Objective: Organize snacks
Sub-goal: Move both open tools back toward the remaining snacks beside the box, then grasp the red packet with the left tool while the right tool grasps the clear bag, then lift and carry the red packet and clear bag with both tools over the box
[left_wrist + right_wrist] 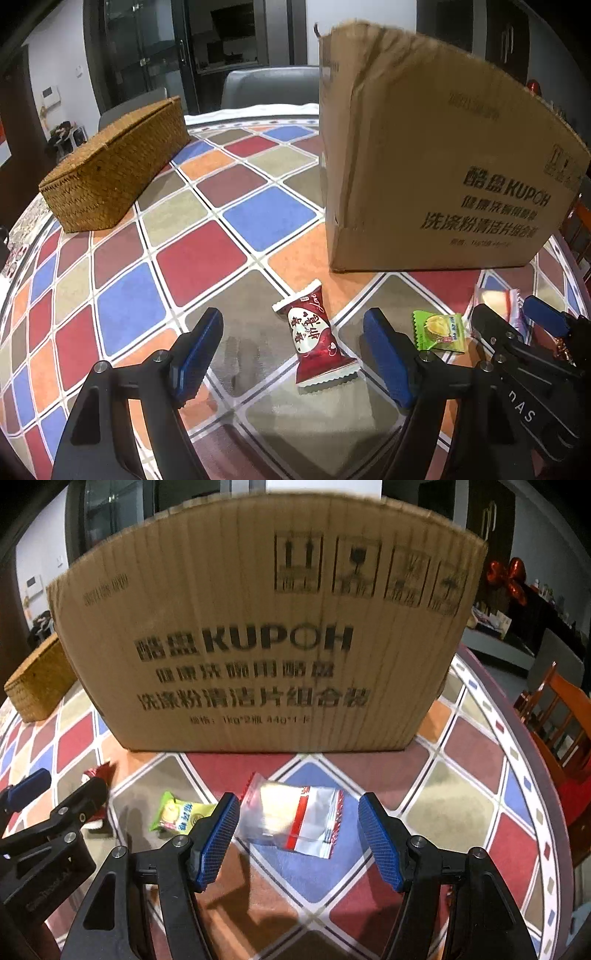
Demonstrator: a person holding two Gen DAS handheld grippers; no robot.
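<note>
Colourful squares of red, blue, orange and grey cover the round tablecloth (pixel 236 214), and three small snacks lie on it in front of a big cardboard box (pixel 266 635).

From the left wrist, the red candy packet (pixel 314 339) lies flat between the two blue pads of the left gripper (pixel 293 354). Its long side runs away from the camera toward the box, leaning a little to the left. The pads are apart and do not touch it, so nothing is held.

From the right wrist, the clear cake packet (pixel 295 821) lies flat between the pads of the right gripper (pixel 299 836). Its long side runs across, left to right, dipping a bit on the right. These pads are also spread and hold nothing.

Between the two snacks sits a green durian candy (pixel 439 330), lying flat just beside the left gripper's right finger.

Only the left view shows the whole woven basket (pixel 114 162), far off on the left with its lid on. Only the right view shows a wooden chair (pixel 554 716) and a red bow (pixel 508 576).
</note>
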